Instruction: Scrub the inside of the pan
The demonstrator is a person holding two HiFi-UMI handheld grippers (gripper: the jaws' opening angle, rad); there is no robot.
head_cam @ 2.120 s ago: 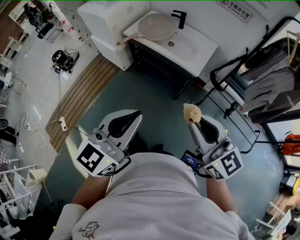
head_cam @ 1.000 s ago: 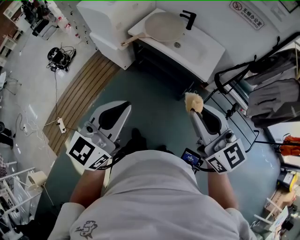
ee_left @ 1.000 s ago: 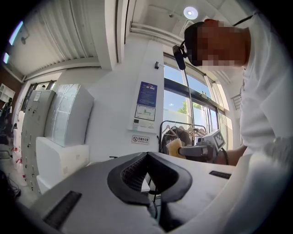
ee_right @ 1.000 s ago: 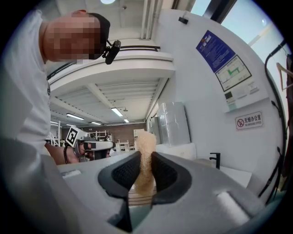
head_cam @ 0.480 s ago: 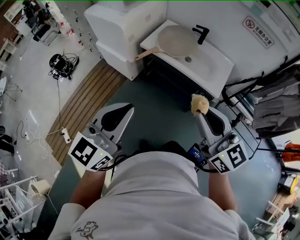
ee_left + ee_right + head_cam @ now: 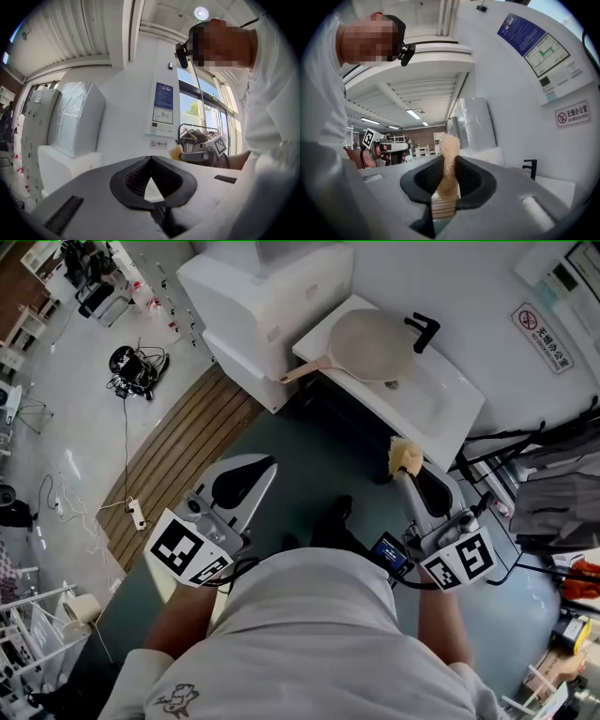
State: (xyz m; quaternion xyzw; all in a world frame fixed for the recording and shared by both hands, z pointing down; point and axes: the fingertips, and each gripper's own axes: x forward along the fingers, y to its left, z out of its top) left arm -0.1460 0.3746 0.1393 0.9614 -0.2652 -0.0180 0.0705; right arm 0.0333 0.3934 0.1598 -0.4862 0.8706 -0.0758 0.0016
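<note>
Pan [image 6: 370, 343] on white sink [image 6: 439, 405], black faucet [image 6: 422, 331] beside, sponge [image 6: 405, 456] near

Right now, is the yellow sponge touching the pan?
Apart. The head view shows the sponge clamped in the right gripper, short of the sink, with bare sink surface between it and the pan resting there.

The head view looks steeply down from overhead, the 2 gripper views look level, and all 3 share the wall sign [image 6: 542, 337].
</note>
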